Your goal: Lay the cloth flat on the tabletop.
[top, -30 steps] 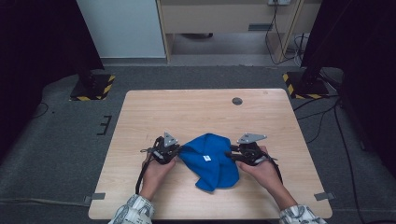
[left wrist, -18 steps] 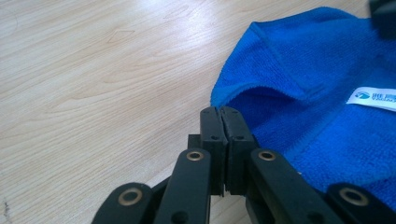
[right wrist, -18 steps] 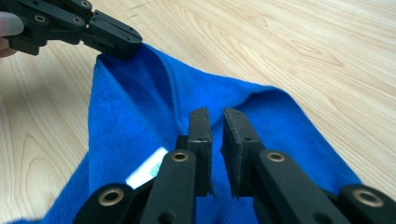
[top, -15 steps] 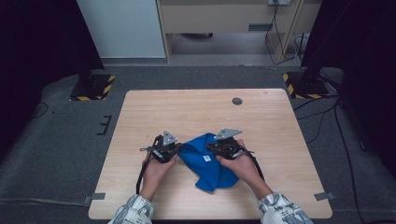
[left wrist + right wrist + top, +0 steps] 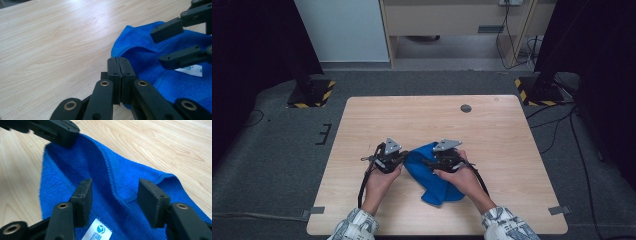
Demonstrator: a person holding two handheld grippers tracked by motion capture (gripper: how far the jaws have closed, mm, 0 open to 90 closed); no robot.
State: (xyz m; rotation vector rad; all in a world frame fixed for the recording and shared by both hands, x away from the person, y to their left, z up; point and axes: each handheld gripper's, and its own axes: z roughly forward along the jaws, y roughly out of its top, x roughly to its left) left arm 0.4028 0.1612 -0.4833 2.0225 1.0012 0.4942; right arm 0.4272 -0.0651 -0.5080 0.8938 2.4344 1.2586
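Observation:
A blue cloth [image 5: 434,175] lies folded near the front of the wooden table [image 5: 437,120], with a white label [image 5: 96,232] on its upper side. My left gripper [image 5: 401,157] is at the cloth's left corner. Its pads [image 5: 120,60] are pressed together, and the corner [image 5: 53,150] runs up under them. My right gripper [image 5: 427,162] hovers over the cloth's middle, close to the left one. Its jaws have just been opening and now stand apart [image 5: 115,183], with a raised fold of cloth [image 5: 117,170] between them that the pads do not press on.
A dark round grommet [image 5: 466,108] sits in the table's far right part. Bare wood stretches beyond and to the left of the cloth [image 5: 50,37]. Yellow-and-black striped stand bases [image 5: 312,95] [image 5: 532,92] rest on the grey floor past the far corners.
My right gripper has moved left across the cloth toward the left gripper, carrying the cloth's right side over, and its jaws now stand apart. The left gripper has stayed in place.

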